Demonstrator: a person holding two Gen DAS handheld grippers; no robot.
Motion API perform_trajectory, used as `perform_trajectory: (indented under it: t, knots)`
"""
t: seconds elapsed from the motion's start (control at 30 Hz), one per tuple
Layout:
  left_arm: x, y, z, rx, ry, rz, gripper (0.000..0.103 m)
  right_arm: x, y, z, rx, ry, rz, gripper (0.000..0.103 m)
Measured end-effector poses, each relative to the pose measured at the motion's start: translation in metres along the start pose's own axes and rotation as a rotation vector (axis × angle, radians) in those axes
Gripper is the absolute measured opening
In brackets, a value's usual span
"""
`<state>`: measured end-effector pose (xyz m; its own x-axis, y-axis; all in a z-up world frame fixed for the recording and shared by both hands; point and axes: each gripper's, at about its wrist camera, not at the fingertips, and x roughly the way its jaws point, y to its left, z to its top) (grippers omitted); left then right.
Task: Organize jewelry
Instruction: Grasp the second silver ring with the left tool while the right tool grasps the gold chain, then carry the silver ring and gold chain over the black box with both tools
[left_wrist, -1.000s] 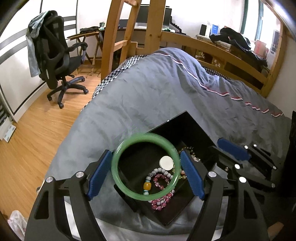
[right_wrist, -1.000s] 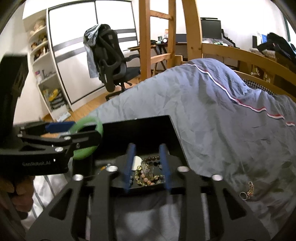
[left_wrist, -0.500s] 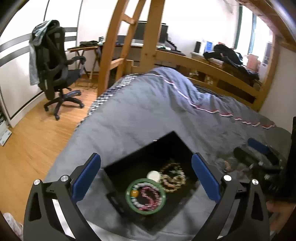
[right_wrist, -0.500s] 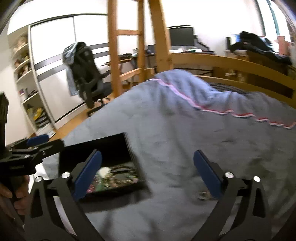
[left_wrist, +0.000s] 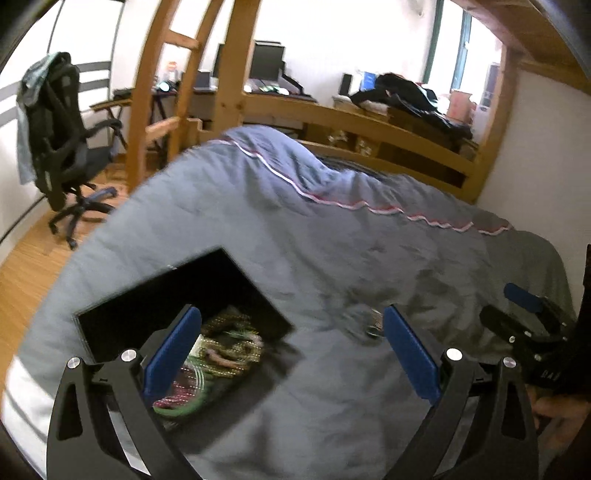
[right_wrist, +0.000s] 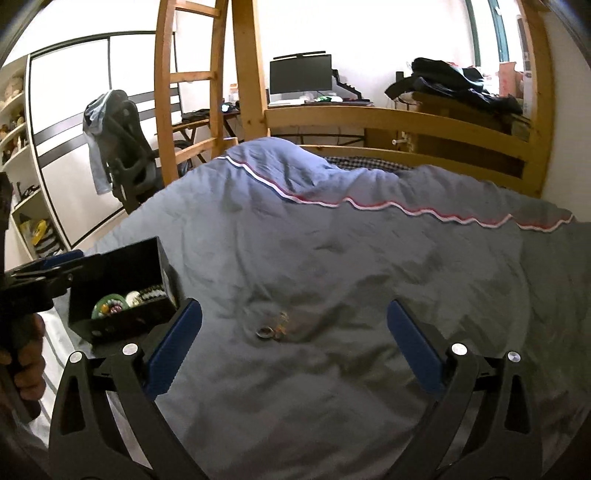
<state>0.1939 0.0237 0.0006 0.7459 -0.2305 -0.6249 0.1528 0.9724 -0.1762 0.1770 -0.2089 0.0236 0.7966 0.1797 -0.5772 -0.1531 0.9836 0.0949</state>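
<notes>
Grey quilt (right_wrist: 332, 258) on a wooden-framed bed fills both views. Black open jewelry box (right_wrist: 122, 295) sits near the bed's edge with the green bangle (right_wrist: 109, 304) and bead bracelets inside. One small ring-and-chain piece (right_wrist: 271, 329) lies loose on the quilt, well apart from the box. Right claw (right_wrist: 293, 343) points down at it, jaws wide and empty. Left claw (left_wrist: 291, 354), just as wide and empty, hangs angled down between box and trinket. Best approach: come down low and straddle the piece without snagging fabric.

box (right_wrist: 122, 291) left of ring (right_wrist: 264, 332), on bed (right_wrist: 369, 258)
</notes>
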Motion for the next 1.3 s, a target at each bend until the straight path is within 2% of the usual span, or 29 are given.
perform_trajectory:
  t: [0.1, 0.2, 0.27, 0.3, 0.4, 0.47, 0.53, 0.6, 0.67, 0.73, 0.8, 0.87, 0.97, 1.07, 1.3]
  knots:
    - [0.019, -0.015, -0.01, 0.033, 0.027, -0.019, 0.097, 0.005, -0.012, -0.01, 0.02, -0.015, 0.014, 0.099]
    - [0.046, -0.037, -0.024, 0.118, 0.057, -0.041, 0.097, 0.012, -0.026, -0.016, 0.058, -0.022, 0.045, 0.097]
    - [0.061, -0.048, -0.03, 0.162, 0.076, -0.069, 0.097, 0.02, -0.033, -0.016, 0.084, -0.015, 0.078, 0.084]
    - [0.068, -0.055, -0.032, 0.183, 0.083, -0.086, 0.097, 0.026, -0.037, -0.015, 0.098, -0.006, 0.099, 0.073]
    - [0.092, -0.073, -0.036, 0.245, 0.097, -0.153, 0.096, 0.051, -0.044, -0.014, 0.114, 0.027, 0.176, 0.058]
    - [0.106, -0.079, -0.036, 0.262, 0.11, -0.184, 0.089, 0.075, -0.042, -0.013, 0.093, 0.079, 0.226, 0.054]
    - [0.122, -0.083, -0.037, 0.28, 0.142, -0.217, 0.076, 0.096, -0.036, -0.015, 0.083, 0.12, 0.289, 0.043]
    - [0.134, -0.084, -0.042, 0.29, 0.168, -0.242, 0.066, 0.117, -0.027, -0.018, 0.067, 0.161, 0.33, 0.04]
    - [0.149, -0.085, -0.048, 0.305, 0.206, -0.251, 0.061, 0.131, -0.018, -0.021, 0.044, 0.189, 0.349, 0.037]
    - [0.157, -0.085, -0.049, 0.304, 0.22, -0.253, 0.052, 0.145, -0.009, -0.024, 0.014, 0.224, 0.326, 0.03]
    - [0.16, -0.084, -0.048, 0.292, 0.216, -0.26, 0.045, 0.156, -0.005, -0.03, 0.011, 0.261, 0.306, 0.018]
    - [0.159, -0.082, -0.048, 0.296, 0.222, -0.254, 0.041, 0.158, -0.009, -0.033, 0.04, 0.269, 0.301, 0.017]
    - [0.157, -0.085, -0.049, 0.312, 0.216, -0.245, 0.022, 0.155, -0.014, -0.033, 0.07, 0.268, 0.315, 0.003]
    - [0.156, -0.084, -0.048, 0.305, 0.215, -0.244, 0.019, 0.153, -0.026, -0.034, 0.178, 0.253, 0.373, 0.002]
    - [0.155, -0.082, -0.047, 0.293, 0.207, -0.228, 0.019, 0.152, -0.032, -0.032, 0.239, 0.239, 0.415, 0.002]
